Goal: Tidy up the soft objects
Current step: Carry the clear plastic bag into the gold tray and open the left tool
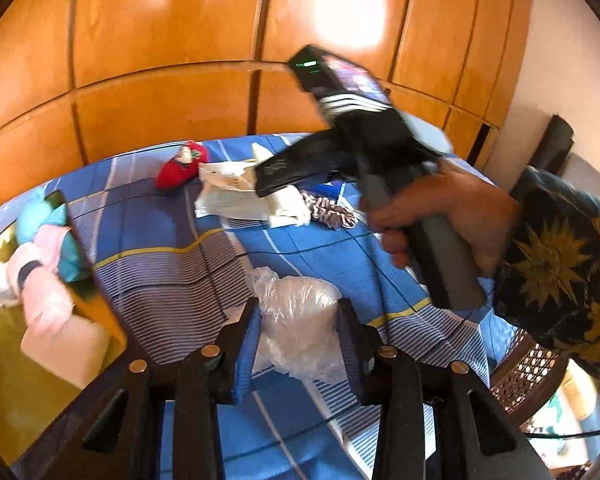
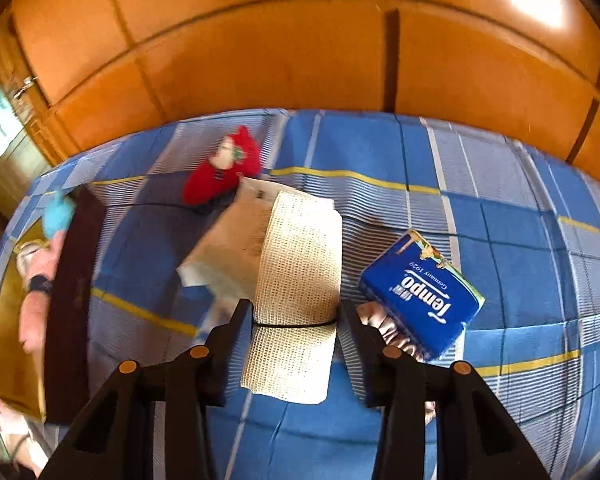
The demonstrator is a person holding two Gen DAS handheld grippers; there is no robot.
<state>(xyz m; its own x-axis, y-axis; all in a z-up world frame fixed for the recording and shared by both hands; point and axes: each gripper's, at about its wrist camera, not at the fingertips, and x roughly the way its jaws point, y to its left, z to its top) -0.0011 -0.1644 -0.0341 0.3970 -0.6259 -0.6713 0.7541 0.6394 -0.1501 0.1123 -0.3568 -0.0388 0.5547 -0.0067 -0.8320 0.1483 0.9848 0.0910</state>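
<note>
Both grippers are black plastic. The left gripper (image 1: 298,328) has blue pads on its fingers (image 1: 246,354) and brass-coloured screws behind them. The right gripper (image 2: 296,330) has the same screws, a grey handle, and a green light. The right hand (image 1: 452,216) shows bare skin below a dark sleeve (image 1: 564,264) with gold flowers.

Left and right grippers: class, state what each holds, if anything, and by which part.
Left gripper grips the clear plastic bag across its middle. Right gripper pinches the cream mesh bandage roll by its sides, near its lower end.
</note>
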